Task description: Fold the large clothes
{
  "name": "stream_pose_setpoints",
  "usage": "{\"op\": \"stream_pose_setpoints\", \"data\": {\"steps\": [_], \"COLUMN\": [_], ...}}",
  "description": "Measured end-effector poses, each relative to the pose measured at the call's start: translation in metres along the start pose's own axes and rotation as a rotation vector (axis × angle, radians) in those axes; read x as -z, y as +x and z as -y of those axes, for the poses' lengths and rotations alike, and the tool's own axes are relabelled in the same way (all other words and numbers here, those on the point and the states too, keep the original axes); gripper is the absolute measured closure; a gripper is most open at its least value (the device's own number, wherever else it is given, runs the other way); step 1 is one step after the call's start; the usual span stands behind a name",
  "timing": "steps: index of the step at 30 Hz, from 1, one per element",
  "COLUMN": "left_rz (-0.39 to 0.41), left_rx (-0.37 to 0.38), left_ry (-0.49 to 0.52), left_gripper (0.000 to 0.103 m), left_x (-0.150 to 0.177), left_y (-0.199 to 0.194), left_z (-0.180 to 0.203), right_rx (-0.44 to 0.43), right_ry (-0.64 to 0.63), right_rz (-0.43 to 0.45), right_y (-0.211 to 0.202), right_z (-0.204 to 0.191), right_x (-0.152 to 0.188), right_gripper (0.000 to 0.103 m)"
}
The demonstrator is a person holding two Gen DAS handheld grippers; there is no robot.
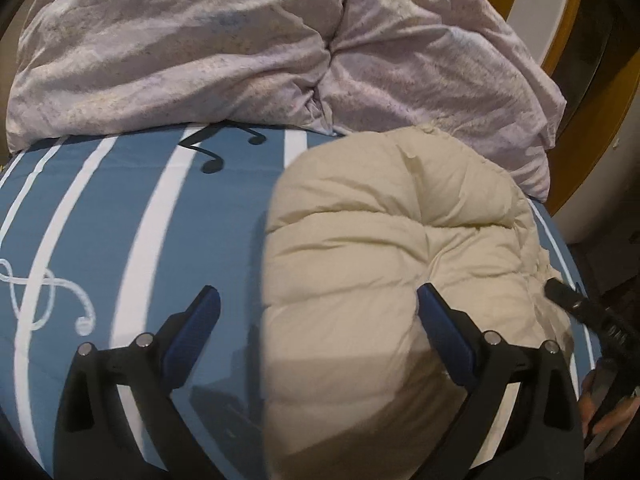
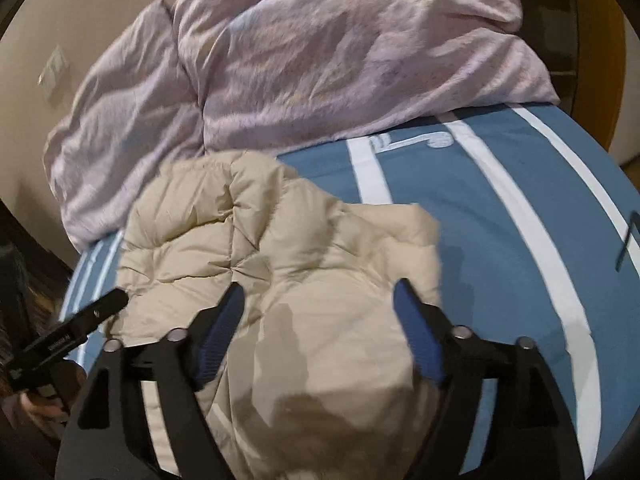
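Left wrist view: the cream puffer jacket (image 1: 380, 264) lies bunched near the bed's (image 1: 120, 208) right edge. It looks light, soft and springy, probably slippery, so a seam or hem should grip best. The left gripper (image 1: 318, 308) has its fingers wide, holding nothing.

Right wrist view: the right gripper (image 2: 318, 302) stands wide over the jacket, pads clear. The lilac duvet (image 2: 320, 60) crowds the bed's far edge.

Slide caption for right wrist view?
Open right gripper above a cream puffer jacket on a blue striped bedspread.
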State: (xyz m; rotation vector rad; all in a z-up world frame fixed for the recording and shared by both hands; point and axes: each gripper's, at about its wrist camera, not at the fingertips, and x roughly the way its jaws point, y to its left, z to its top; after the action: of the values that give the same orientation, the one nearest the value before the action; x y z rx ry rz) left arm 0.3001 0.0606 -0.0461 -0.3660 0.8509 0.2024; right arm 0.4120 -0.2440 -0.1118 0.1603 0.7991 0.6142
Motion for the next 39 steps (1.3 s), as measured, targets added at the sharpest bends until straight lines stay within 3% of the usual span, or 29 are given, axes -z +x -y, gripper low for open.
{"op": "stream_pose_setpoints", "data": {"steps": [3,10,20,25,28,30,32,39], "left_rz": [-0.021,-0.095,-0.16,-0.196,-0.216,-0.222,-0.225,-0.199], "left_rx": [0.025,0.098,0.191,0.24,0.279,0.313,0.358,0.382], "left_ry": [-0.027,-0.098,-0.173,-0.225,-0.265,-0.29,-0.311,-0.306], "left_gripper": [0.005,0.005,0.005,0.004,0.005,0.012,0.028,0.054], "left_x": [0.001,0.004,0.007,0.008,0.01,0.01,0.009,-0.004], "left_y": [-0.007,-0.002,0.019,0.033,0.038,0.04,0.039,0.03], "left_z": [-0.014,-0.032,-0.035,-0.036,-0.037,-0.037,-0.037,-0.038], "right_rx": [-0.02,-0.134,-0.264,-0.321,-0.358,-0.387,-0.433,-0.539], "right_ry": [0.067,0.286,0.326,0.312,0.311,0.33,0.364,0.399], "right_rz": [-0.02,-0.147,-0.265,-0.276,-0.284,-0.292,-0.294,-0.265], "right_y": [-0.008,0.002,0.033,0.043,0.05,0.054,0.056,0.059], "right_z": [0.015,0.057,0.057,0.05,0.047,0.049,0.054,0.052], "right_x": [0.0,0.012,0.019,0.015,0.013,0.014,0.016,0.007], "right_gripper": [0.012,0.011,0.007,0.008,0.015,0.026,0.036,0.061]}}
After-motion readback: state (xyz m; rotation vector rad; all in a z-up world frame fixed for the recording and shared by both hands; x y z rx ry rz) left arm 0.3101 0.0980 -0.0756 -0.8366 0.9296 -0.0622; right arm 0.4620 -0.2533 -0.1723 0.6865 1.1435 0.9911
